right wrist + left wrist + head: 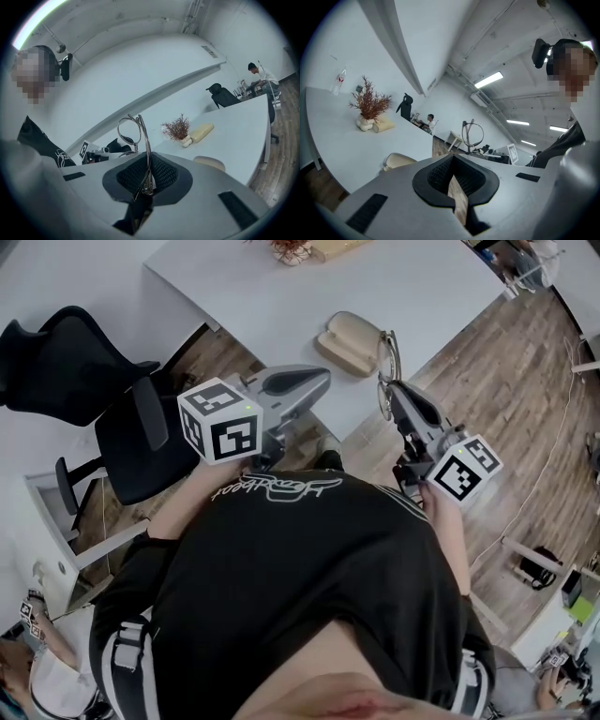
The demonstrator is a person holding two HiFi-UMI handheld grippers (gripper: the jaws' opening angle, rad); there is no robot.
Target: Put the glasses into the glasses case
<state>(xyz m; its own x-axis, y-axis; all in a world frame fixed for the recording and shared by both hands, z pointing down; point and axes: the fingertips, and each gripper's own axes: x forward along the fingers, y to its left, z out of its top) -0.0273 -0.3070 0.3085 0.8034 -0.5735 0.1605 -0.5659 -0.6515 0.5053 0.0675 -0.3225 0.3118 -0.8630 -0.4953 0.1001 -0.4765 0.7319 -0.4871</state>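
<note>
The wire-rimmed glasses stand upright in my right gripper, which is shut on their folded temples. In the right gripper view the glasses rise from between the right gripper's pads. The beige glasses case lies open on the white table near its front edge, just beyond both grippers. The case shows to the right past the jaws. My left gripper hovers at the table edge left of the case, with its tips together and nothing between them. The left gripper view shows the left gripper, the case and the glasses.
A black office chair stands left of me on the wood floor. A dried-plant ornament and a bottle sit far back on the table. People sit at other desks in the distance.
</note>
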